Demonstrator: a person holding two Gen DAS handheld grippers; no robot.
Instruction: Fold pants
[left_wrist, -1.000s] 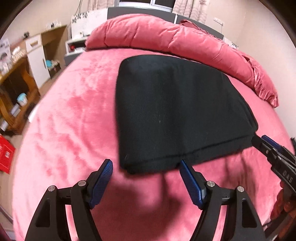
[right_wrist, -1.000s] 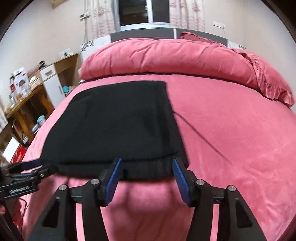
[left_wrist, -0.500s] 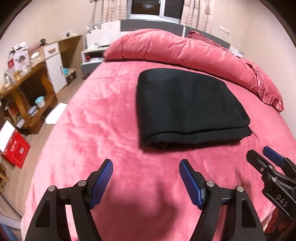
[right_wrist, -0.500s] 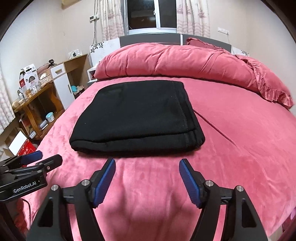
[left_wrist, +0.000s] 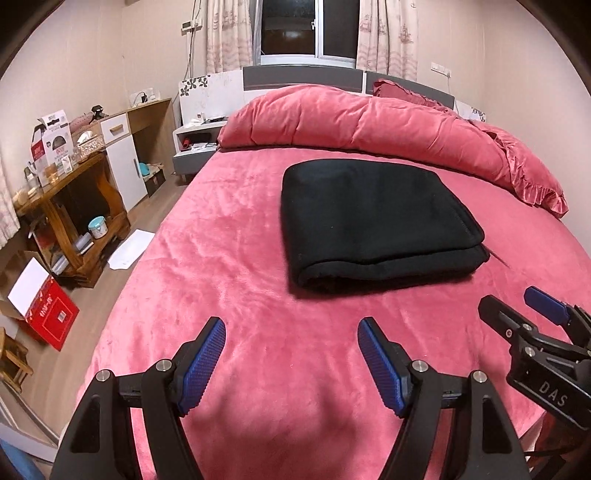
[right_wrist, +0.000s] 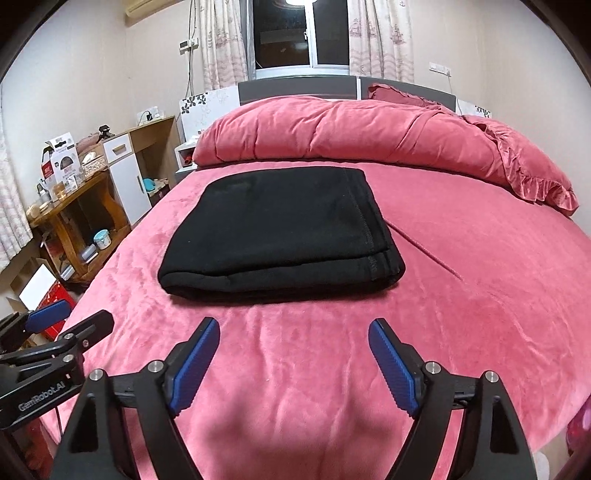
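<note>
Black pants (left_wrist: 373, 218) (right_wrist: 280, 232) lie folded into a thick flat rectangle on the pink bed (left_wrist: 229, 280) (right_wrist: 480, 280). My left gripper (left_wrist: 291, 325) hangs open above the bedspread, short of the pants' near edge, nothing between its blue pads. My right gripper (right_wrist: 293, 325) is likewise back from the pants, its jaws still opening with nothing between them. Each gripper also shows at the other view's edge: the right gripper (left_wrist: 513, 302) low right, the left gripper (right_wrist: 74, 317) low left.
A rolled pink duvet (left_wrist: 354, 125) and a frilled pillow (left_wrist: 524, 177) lie along the headboard. Left of the bed stand a wooden desk (left_wrist: 70, 184), a white cabinet (left_wrist: 125, 158) and a nightstand (left_wrist: 195, 144). A red box (left_wrist: 48, 317) and paper (left_wrist: 131, 253) lie on the floor.
Both grippers have drawn back from the pants' near edge and risen a little. The right gripper's jaws have spread wider. The folded pants stay put on the bed.
</note>
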